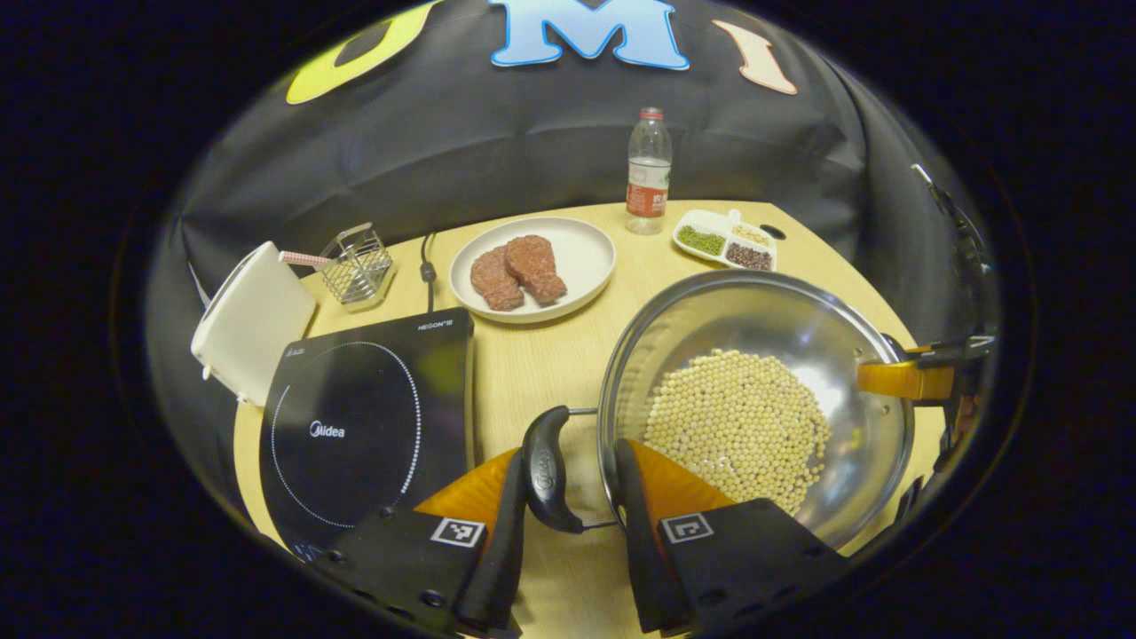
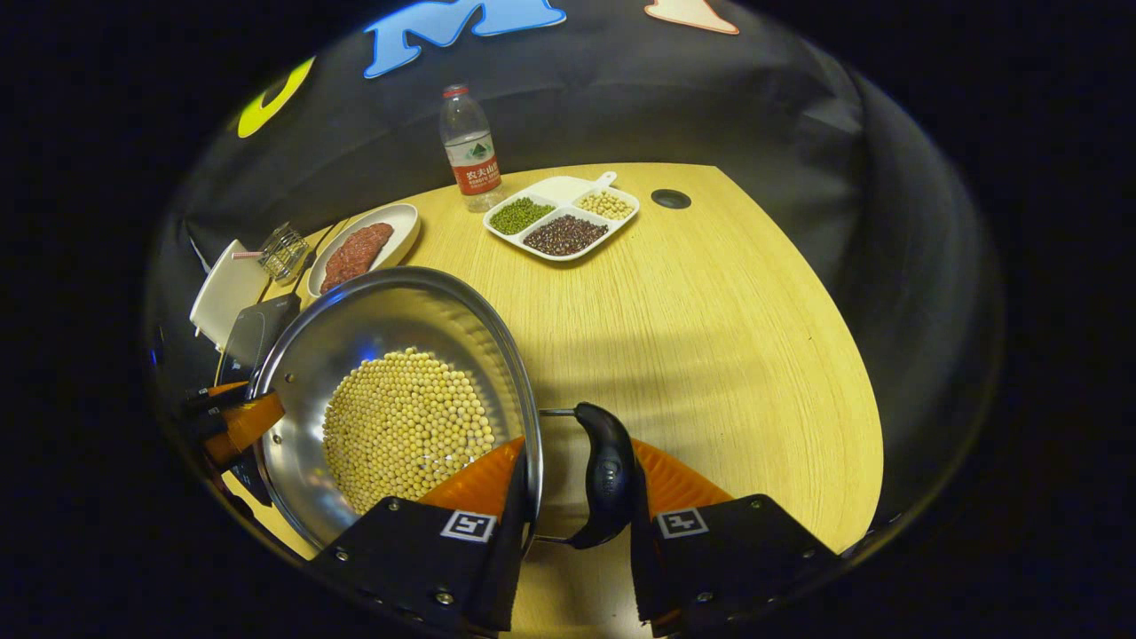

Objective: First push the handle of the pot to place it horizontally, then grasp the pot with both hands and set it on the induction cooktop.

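The left gripper [image 1: 572, 497] reaches in low over the table's near edge, its fingers straddling the black left handle [image 1: 546, 470] of the steel pot [image 1: 754, 399]: one finger lies against the handle's outer face, the other sits inside the pot against the wall, so the jaws stand partly spread around handle and rim, and whether both press cannot be told. The right gripper [image 2: 575, 510] mirrors this on the opposite side, one finger inside the pot [image 2: 399, 355] at the rim and the other against the outer face of the black right handle [image 2: 608, 475]; its grip is likewise not clear. In the left gripper view the right gripper [image 1: 914, 377] shows at the pot's far rim. The pot holds a layer of soybeans [image 1: 737, 426] and rests on the wooden table [image 2: 710, 311], just beside the black induction cooktop [image 1: 364, 426], which lies to its left and apart from it. Behind stand a white plate with two meat patties [image 1: 532, 266], a water bottle [image 1: 648, 173], a divided dish of beans [image 2: 561, 217], a small wire basket [image 1: 357, 266] and a white box [image 1: 253, 319], all before the black cloth wall
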`<state>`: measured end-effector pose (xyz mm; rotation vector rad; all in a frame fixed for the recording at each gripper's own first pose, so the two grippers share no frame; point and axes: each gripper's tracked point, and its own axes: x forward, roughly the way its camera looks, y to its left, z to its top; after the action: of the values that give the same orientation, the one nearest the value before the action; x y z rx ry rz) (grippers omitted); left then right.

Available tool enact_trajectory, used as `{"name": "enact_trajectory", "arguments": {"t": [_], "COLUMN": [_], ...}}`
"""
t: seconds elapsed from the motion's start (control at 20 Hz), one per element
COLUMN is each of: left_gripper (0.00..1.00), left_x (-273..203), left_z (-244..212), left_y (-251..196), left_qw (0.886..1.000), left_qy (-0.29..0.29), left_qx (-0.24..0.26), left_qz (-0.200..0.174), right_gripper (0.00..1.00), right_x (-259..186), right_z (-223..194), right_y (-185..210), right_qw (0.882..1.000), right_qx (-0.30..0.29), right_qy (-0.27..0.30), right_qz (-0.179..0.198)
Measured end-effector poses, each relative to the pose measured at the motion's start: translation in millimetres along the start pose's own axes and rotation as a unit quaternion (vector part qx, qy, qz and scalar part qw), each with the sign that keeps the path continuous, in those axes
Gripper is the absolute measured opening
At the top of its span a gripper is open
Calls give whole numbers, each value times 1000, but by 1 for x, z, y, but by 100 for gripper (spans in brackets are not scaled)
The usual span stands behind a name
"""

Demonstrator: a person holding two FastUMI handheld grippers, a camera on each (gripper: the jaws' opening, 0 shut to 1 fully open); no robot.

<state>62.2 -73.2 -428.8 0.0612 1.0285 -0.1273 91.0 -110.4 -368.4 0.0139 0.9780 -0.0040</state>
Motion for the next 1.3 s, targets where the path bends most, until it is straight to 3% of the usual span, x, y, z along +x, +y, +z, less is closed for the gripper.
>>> {"name": "enact_trajectory", "arguments": {"t": [0.1,0.15,0.35,0.55,0.85,1.05,1.3], "left_gripper": [55,58,55,61,54,61,58], "left_x": [-11,-18,-45,-63,-78,-87,-96], "left_z": [3,5,14,14,13,14,11], "left_y": [7,12,40,72,114,145,183], "left_qw": [1000,1000,1000,1000,1000,999,999], "left_qy": [-4,-3,-12,-15,-23,-29,-32], "left_qx": [-8,-11,-11,-8,-18,-29,-38], "left_qz": [-4,-6,-4,7,7,7,8], "right_gripper": [51,51,51,51,51,51,51], "right_x": [-13,-22,-42,-55,-66,-72,-77], "right_z": [4,4,10,15,19,25,31], "right_y": [9,14,44,76,118,147,184], "right_qw": [1000,1000,1000,999,999,999,998], "right_qx": [-6,-6,-8,-20,-25,-29,-37], "right_qy": [-9,-9,-21,-34,-35,-41,-46], "right_qz": [-7,-10,-3,3,4,7,11]}}
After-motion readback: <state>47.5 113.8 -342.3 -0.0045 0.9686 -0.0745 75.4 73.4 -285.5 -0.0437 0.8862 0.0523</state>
